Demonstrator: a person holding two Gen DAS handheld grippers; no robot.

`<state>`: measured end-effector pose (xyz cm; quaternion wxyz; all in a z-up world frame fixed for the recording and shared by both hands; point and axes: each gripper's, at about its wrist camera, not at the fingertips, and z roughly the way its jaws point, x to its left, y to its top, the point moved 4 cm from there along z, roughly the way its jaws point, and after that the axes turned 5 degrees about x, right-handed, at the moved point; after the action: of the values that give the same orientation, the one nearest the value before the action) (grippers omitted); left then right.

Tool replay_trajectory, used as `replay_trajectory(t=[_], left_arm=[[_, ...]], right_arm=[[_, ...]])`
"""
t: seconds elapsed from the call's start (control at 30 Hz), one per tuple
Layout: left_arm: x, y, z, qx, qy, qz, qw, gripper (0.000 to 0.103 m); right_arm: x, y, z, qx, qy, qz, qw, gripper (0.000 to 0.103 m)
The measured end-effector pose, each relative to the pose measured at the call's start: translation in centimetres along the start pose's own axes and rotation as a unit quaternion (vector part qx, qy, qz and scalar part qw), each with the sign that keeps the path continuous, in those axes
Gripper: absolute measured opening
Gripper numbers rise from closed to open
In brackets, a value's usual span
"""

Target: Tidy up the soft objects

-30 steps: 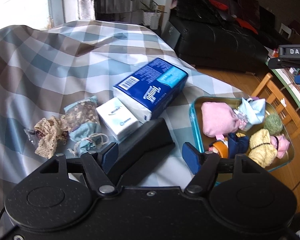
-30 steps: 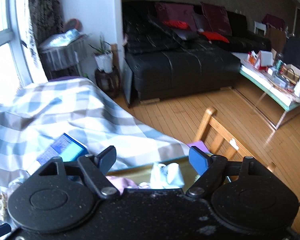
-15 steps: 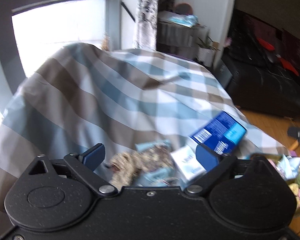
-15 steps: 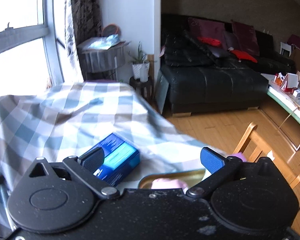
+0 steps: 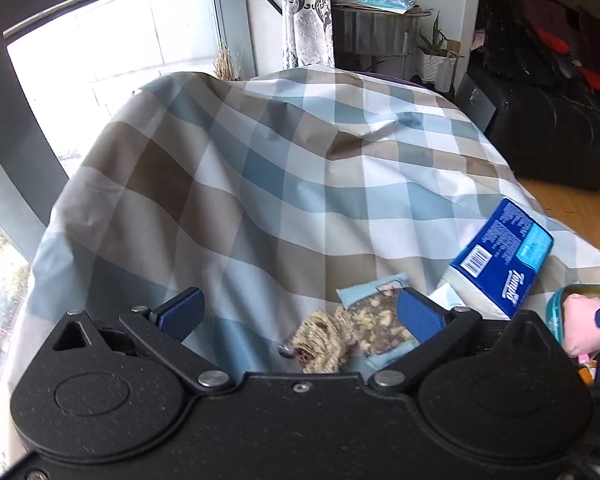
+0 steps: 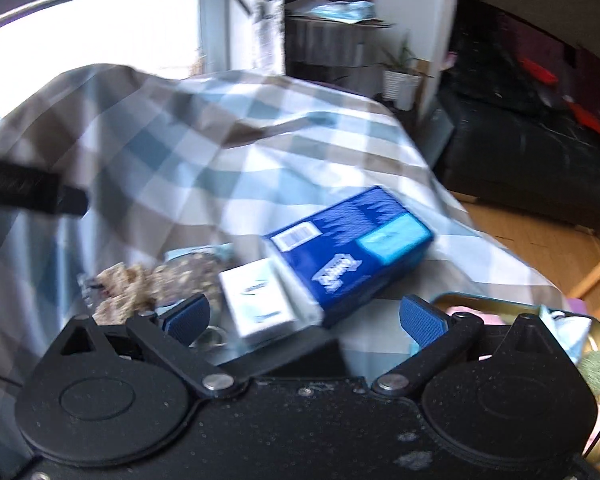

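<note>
Both views swung toward window; my left tongs [image 5: 300, 314] and right tongs [image 6: 304, 314] just opened wide, empty. Pouches [image 5: 364, 330] on desk [image 5: 260, 184] beside tin [image 6: 500, 300]. Next: grasp pouch.

Your daylight comes from the window [image 5: 100, 56] at about ten o'clock in both views, blown out to white there and falling soft across the checked cloth [image 5: 300, 184], while the sofa [image 5: 548, 120] at two o'clock sits dim and nearly without detail. Your left wrist view is sharp, though the fisheye bends the window frame and the room's lines hard toward the edges. Your right wrist view is smeared by motion: the cloth's checks streak, the blue tissue pack [image 6: 352, 248] has soft edges and unreadable print, and only the black gripper body at six o'clock stays crisp.
</note>
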<state>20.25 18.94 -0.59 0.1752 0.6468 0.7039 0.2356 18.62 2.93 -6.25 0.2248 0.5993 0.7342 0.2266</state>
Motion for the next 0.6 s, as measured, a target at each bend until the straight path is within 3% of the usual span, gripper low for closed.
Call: replay_trajectory(t=[0.2, 0.43, 0.6], left_arm=[[2.5, -0.4, 1.2, 0.012, -0.008, -0.038, 0.9992, 0.099], [3.2, -0.7, 0.9, -0.005, -0.005, -0.059, 0.9982, 0.098], [3.7, -0.8, 1.5, 0.004, -0.020, -0.078, 0.9967, 0.098]], right_arm=[[5.5, -0.5, 2.2, 0.011, 0.020, -0.062, 0.998, 0.090], [7.5, -1.0, 5.9, 0.043, 0.042, -0.067, 0.996, 0.076], [8.6, -1.3, 7.3, 0.049, 0.044, -0.082, 0.994, 0.072]])
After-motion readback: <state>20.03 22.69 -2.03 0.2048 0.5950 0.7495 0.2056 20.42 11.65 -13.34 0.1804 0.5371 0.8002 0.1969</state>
